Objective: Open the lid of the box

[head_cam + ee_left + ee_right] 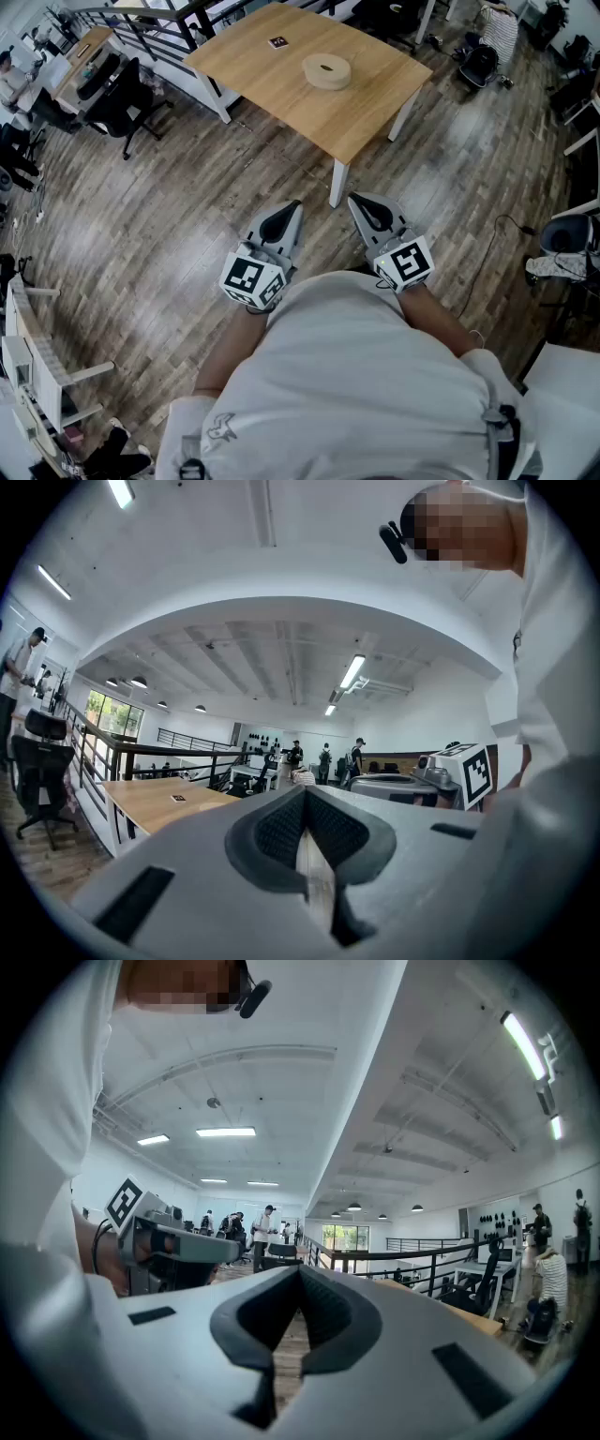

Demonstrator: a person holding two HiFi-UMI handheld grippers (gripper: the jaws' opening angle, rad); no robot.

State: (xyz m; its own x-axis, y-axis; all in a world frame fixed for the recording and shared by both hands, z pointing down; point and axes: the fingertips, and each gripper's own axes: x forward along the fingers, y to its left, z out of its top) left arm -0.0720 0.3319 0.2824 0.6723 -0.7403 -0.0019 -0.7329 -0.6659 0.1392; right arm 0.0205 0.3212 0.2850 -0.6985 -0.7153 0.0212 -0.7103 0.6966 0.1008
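One view at a time. From the head view, saw the left gripper (292,208) and the right gripper (360,200) held side by side just in front of a white shirt (356,375), tips aimed toward the far side above the plank floor (169,216). Found both claws pressed together with nothing in them. Spotted the round box (326,71) well apart from both grippers, resting near the middle of the wooden table (366,117) on the far side. Noted a small black tag (277,42) on the tabletop left of the box, and a black office chair (127,98) off the table's left end.

From the left gripper view, saw the dark pads (277,834) meeting in a closed seam, empty. Made out the table low at left, the right gripper at right, and people (358,758) standing far off. Could not pick out the box.

From the right gripper view, saw the pads (333,1316) likewise tight against each other, gripping nothing. Caught the left gripper at left, a black railing (422,1252) far off, and a strip of tabletop at right.
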